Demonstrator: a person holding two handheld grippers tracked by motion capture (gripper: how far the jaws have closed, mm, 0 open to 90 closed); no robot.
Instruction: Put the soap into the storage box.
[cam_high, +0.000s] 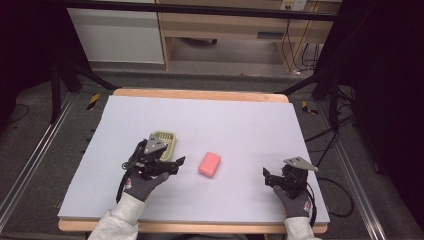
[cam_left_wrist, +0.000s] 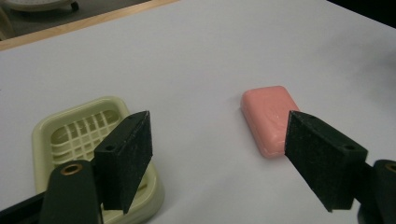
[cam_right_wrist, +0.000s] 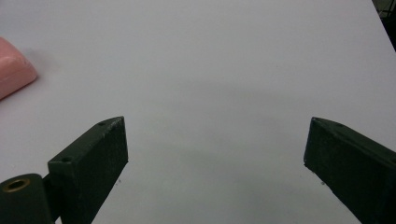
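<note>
1. Pink soap bar (cam_high: 209, 164) lying flat on the white table cover (cam_high: 240, 120), just below centre of the high view, touching nothing.
2. Pale green soap dish (cam_high: 166, 141) left of centre in the high view, near the soap but apart from it, grid floor bare.
3. Left gripper (cam_high: 176, 162) in a gloved hand (cam_high: 142, 184) at lower left of the high view, between dish and soap, partly over the dish's near edge.
4. In the left gripper view: jaws wide apart, nothing held; left jaw in front of the dish (cam_left_wrist: 79, 135) at lower left, right jaw overlapping the near corner of the soap (cam_left_wrist: 270, 116) right of centre; contact with the soap not certain.
5. Right gripper (cam_high: 272, 178) at lower right of the high view, well apart from the soap, in a gloved hand (cam_high: 295, 202).
6. In the right gripper view: jaws spread wide over bare white cover, empty; edge of the soap (cam_right_wrist: 14, 72) at the upper left border.
</note>
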